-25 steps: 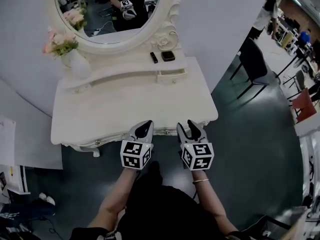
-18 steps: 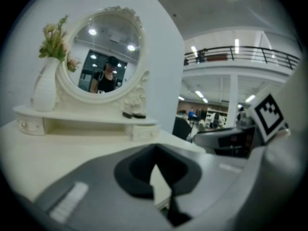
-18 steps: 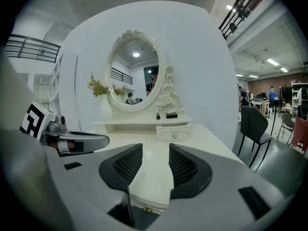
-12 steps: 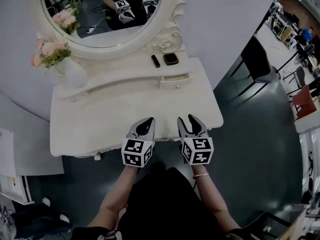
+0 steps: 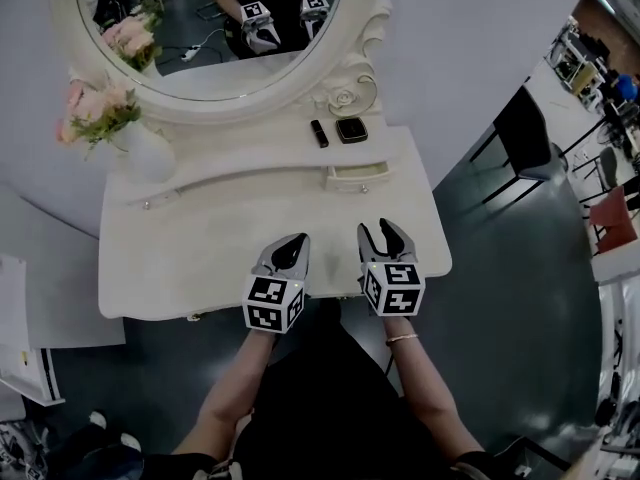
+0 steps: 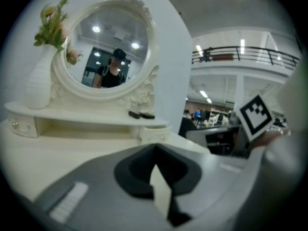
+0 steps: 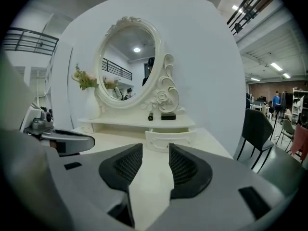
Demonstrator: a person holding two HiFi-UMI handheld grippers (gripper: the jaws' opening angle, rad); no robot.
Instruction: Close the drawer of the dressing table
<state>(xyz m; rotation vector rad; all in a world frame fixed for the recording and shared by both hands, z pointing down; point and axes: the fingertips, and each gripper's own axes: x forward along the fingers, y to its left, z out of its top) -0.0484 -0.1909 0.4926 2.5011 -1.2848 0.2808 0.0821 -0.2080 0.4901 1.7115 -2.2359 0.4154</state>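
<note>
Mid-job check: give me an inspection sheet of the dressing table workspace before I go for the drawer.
Surface: white dressing table top, bare in the middle.
Job's things: drawer under the shelf's right end, pulled out.
Clutter: vase of flowers at left; black tube and black case on the shelf.
Grippers: left gripper shut, empty; right gripper open, empty; both over the front edge.
Cables: possibly a white lead, reflected in the mirror.
Surroundings: black chair to the right, dark floor.
</note>
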